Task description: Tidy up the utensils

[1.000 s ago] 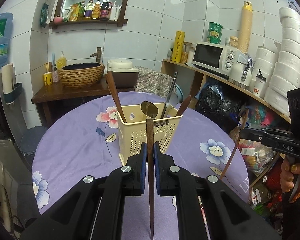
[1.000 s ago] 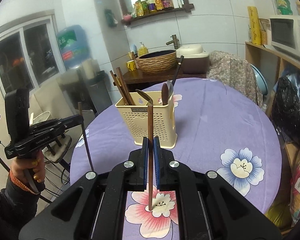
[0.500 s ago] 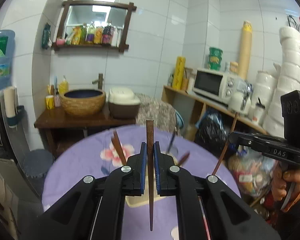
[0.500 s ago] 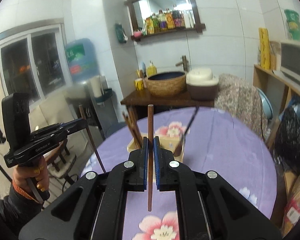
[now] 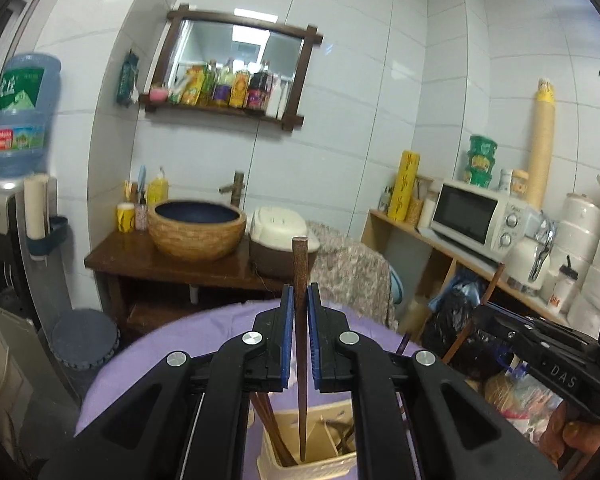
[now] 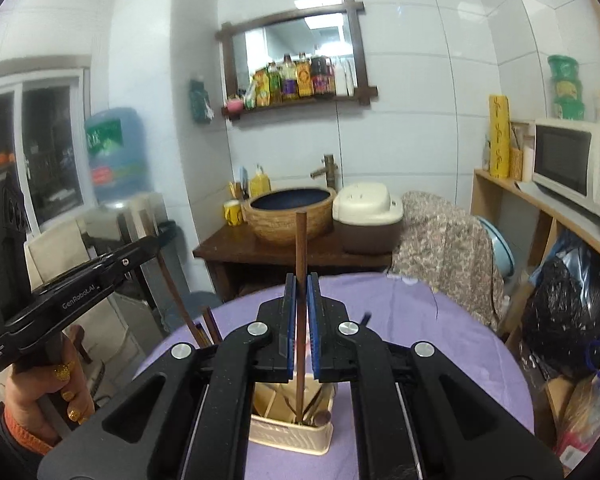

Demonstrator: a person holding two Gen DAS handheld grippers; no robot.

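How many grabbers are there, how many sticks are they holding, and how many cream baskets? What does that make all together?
Grippers: 2, the left gripper and the right gripper.
Sticks held: 2, the left chopstick and the right chopstick.
Baskets: 1, the cream utensil holder.
Total: 5.
The utensils already in the holder are too hidden to count.

A small home kitchen and washroom in one: white tiled walls, a basin with a tap on a wooden stand, a mirror with bottles on its shelf, a microwave, a rice cooker, a water dispenser bottle and a cloth-covered round table.
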